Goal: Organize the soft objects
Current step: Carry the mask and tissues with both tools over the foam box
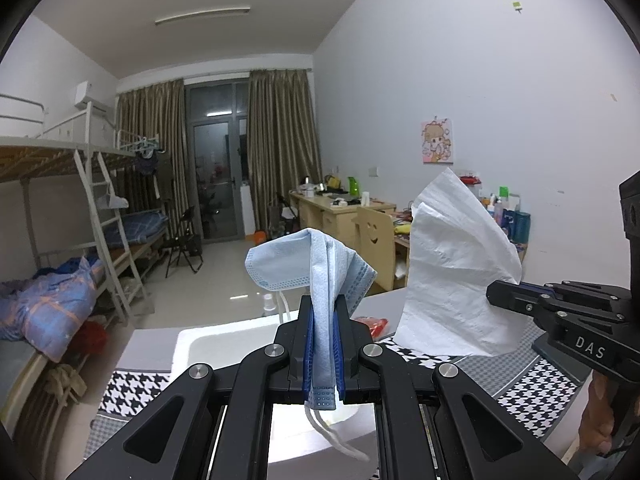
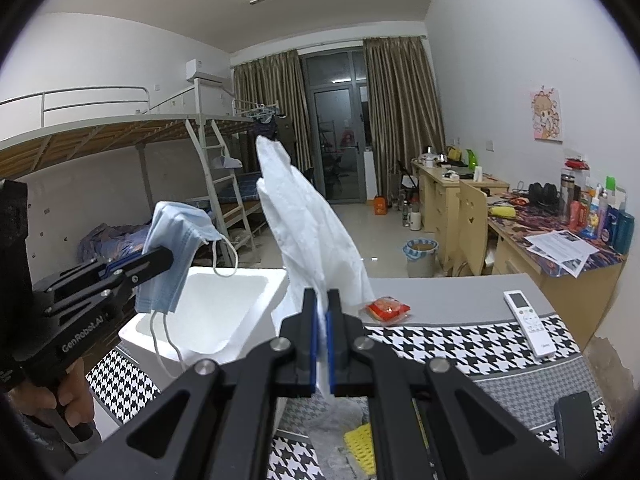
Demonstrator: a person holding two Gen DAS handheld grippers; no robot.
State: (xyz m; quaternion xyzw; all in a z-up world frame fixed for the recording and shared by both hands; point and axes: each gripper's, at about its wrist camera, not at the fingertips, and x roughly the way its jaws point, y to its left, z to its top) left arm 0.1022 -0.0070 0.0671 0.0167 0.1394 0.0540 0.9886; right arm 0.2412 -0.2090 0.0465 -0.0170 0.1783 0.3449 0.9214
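Observation:
My left gripper point(image 1: 323, 312) is shut on a light blue face mask point(image 1: 280, 260), which drapes over the jaws with its white ear loops hanging below. It hangs above a white foam box point(image 1: 192, 348). The right wrist view shows the same mask point(image 2: 176, 236) and left gripper point(image 2: 166, 258) over the foam box point(image 2: 208, 304). My right gripper point(image 2: 322, 304) is shut on a white tissue point(image 2: 304, 232) that stands up above the jaws. From the left wrist, that tissue point(image 1: 452, 264) and the right gripper point(image 1: 494, 292) sit at the right, level with the mask.
A houndstooth cloth point(image 2: 460, 352) covers the table. On it lie a red packet point(image 2: 388, 308), a white remote point(image 2: 530, 322), a dark phone point(image 2: 576, 416) and a yellow mesh item point(image 2: 362, 444). Bunk beds point(image 1: 80, 208) stand left, desks point(image 2: 520, 232) right.

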